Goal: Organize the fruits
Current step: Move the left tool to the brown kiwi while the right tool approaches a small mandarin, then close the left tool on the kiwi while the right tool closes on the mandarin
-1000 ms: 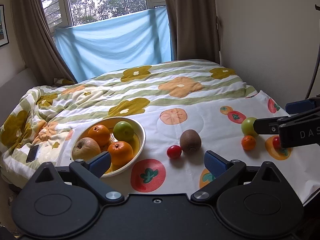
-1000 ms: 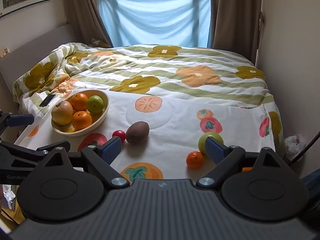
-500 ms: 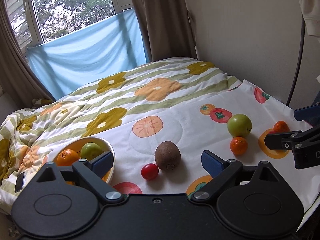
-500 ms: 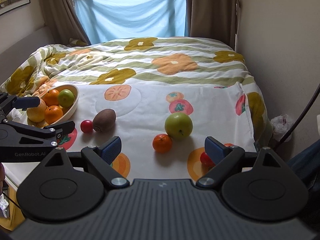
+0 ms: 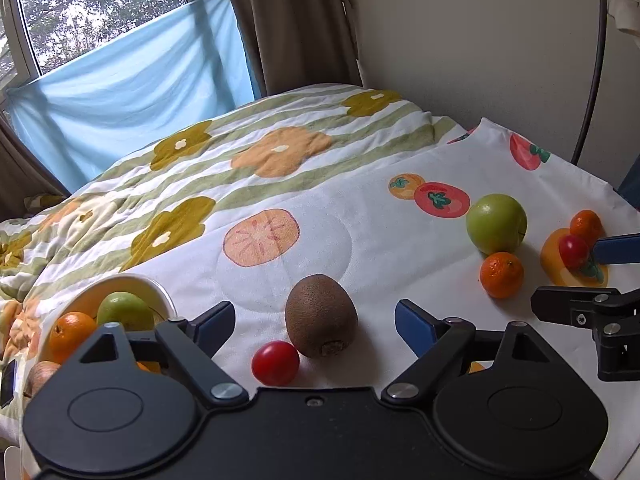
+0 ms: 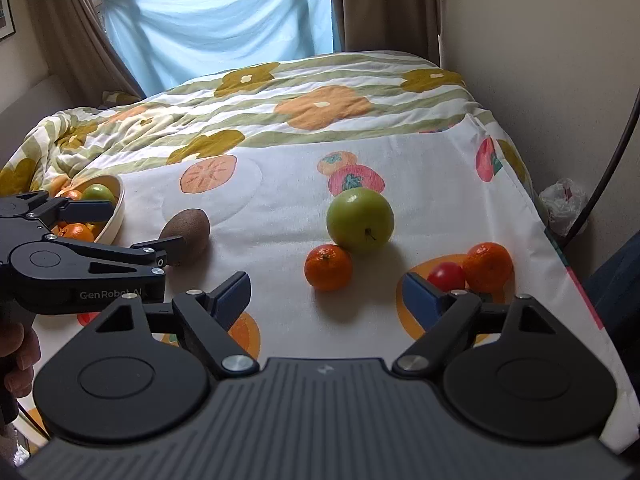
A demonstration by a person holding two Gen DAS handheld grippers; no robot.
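**Brown kiwi lined up between the left tongs**

Brown fuzzy kiwi [image 5: 321,316] lies on the fruit-print cloth [image 5: 360,240] over the bed, straight ahead of the left tongs [image 5: 310,322] and between their blue pads, not touched. Its long axis runs roughly away from the camera, stem end nearest. Cherry tomato [image 5: 275,362] touches its near left side. Bowl [image 5: 160,290] with fruit just left. Left tongs apart, jaws closing, nothing gripped. Right tongs [image 6: 326,294] apart too, closing, empty; small orange [image 6: 328,267] and green apple [image 6: 360,220] lie ahead of them. Left hand is nearer the kiwi; likely next a grab, tomato may get nudged.
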